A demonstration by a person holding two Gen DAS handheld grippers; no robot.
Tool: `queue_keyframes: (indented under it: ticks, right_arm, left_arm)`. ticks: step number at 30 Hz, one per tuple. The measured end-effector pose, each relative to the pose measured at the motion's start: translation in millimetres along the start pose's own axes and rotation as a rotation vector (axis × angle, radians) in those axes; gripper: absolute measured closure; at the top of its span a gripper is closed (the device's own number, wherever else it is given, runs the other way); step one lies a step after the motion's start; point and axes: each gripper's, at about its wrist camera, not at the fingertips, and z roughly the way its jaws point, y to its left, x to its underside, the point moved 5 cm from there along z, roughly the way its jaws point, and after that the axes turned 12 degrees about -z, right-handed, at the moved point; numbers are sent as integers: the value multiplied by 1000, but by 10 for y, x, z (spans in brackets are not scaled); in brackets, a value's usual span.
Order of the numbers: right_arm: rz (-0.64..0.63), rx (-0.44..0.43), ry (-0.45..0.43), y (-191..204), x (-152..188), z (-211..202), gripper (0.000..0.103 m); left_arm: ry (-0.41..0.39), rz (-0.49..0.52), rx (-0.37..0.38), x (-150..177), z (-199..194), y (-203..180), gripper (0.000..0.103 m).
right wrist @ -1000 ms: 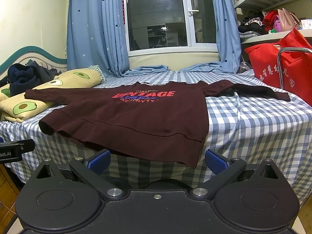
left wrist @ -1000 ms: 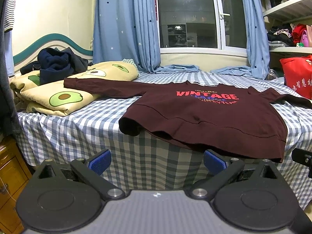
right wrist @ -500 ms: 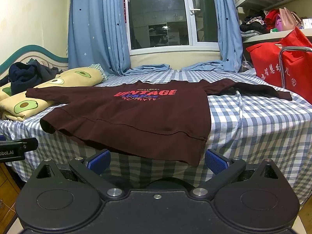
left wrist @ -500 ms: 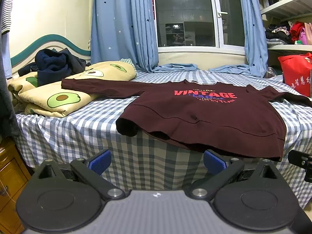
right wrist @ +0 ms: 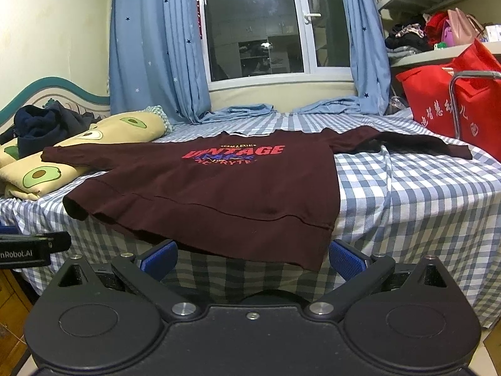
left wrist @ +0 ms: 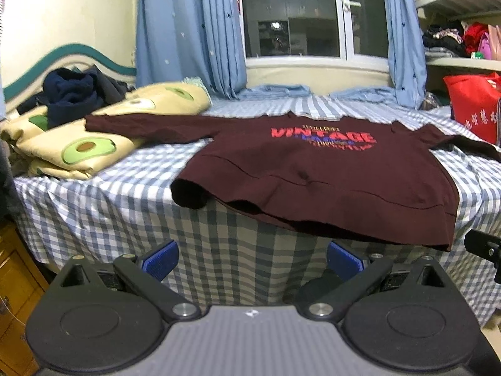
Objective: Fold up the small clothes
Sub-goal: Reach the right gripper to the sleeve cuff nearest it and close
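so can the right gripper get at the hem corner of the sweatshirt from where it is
Probably yes. The right gripper is open and empty, and the sweatshirt hem hangs over the bed edge just ahead of its fingers, with nothing between them.

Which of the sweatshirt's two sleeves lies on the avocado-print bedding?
The sleeve on the headboard side. It stretches across the avocado-print bedding, while the other sleeve lies on the checked sheet toward the red bag.
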Motion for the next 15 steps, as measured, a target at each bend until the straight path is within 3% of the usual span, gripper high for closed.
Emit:
queue_keyframes:
  ticks: [6, 15]
  right_arm:
    - [16, 20, 45, -195, 8, 192, 0]
    - [105, 47, 6, -897, -137, 599, 0]
  left_arm:
    - [101, 22, 14, -130, 324, -82, 1]
    - [36, 104, 38, -584, 881, -641, 1]
